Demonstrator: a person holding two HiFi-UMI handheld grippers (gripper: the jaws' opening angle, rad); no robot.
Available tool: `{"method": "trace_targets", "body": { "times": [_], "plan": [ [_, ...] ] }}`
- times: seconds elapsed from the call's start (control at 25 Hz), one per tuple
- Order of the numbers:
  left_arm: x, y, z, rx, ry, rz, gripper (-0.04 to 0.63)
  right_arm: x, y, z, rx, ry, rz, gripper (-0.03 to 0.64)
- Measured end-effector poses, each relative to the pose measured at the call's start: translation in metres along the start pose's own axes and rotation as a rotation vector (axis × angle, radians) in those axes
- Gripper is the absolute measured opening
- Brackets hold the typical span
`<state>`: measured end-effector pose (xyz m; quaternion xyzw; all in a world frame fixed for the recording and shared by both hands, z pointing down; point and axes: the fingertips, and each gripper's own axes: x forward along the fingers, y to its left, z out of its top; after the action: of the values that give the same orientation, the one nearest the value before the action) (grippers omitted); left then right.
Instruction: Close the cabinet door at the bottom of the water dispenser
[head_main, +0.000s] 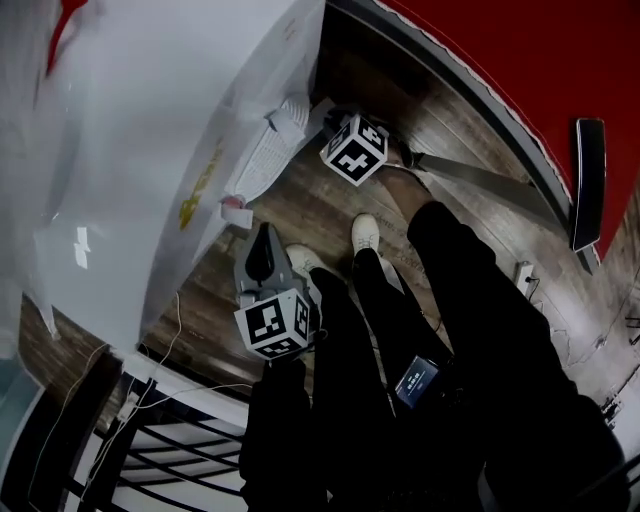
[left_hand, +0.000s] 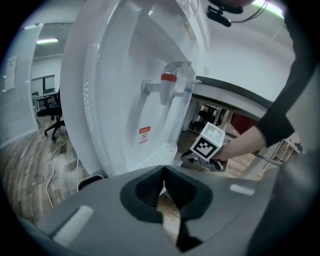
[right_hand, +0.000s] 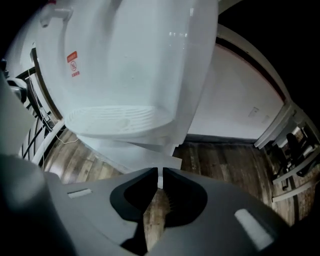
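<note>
The white water dispenser (head_main: 150, 130) fills the left of the head view. Its red-capped tap (left_hand: 167, 82) and ribbed drip tray (right_hand: 117, 117) show in the gripper views. Under the tray, the white lower cabinet panel (right_hand: 135, 152) ends in a corner just beyond my right gripper (right_hand: 160, 175). I cannot tell whether this door stands ajar. The right jaws stand a narrow slit apart, with nothing between them. In the head view only that gripper's marker cube (head_main: 355, 148) shows, close to the dispenser's base. My left gripper (left_hand: 163, 172) hangs back from the dispenser, jaws touching and empty.
The person's dark trouser legs and white shoes (head_main: 365, 232) stand on the wooden floor beside the dispenser. A black metal rack (head_main: 170, 450) with cables lies at the lower left. A power strip (head_main: 525, 272) lies to the right. Office chairs (left_hand: 50, 107) stand far off.
</note>
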<state>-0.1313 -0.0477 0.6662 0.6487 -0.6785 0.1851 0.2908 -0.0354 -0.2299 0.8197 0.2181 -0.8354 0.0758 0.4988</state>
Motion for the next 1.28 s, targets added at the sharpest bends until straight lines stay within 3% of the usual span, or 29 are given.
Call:
{"method": "trace_targets", "body": {
  "times": [0.44, 0.68, 0.92, 1.28],
  "plan": [
    [0.007, 0.003, 0.002, -0.031, 0.012, 0.025, 0.008, 0.014, -0.017, 0.036, 0.007, -0.049, 0.025, 0.018],
    [0.009, 0.005, 0.013, -0.025, -0.007, 0.025, 0.008, -0.010, -0.036, 0.040, 0.073, -0.129, -0.039, 0.001],
    [-0.009, -0.006, 0.037, -0.020, -0.035, 0.014, 0.008, -0.066, -0.027, 0.015, 0.279, -0.187, -0.060, 0.000],
    [-0.060, -0.010, 0.093, -0.007, -0.111, 0.037, 0.008, -0.200, 0.007, 0.047, 0.288, -0.335, -0.123, 0.000]
  ]
}}
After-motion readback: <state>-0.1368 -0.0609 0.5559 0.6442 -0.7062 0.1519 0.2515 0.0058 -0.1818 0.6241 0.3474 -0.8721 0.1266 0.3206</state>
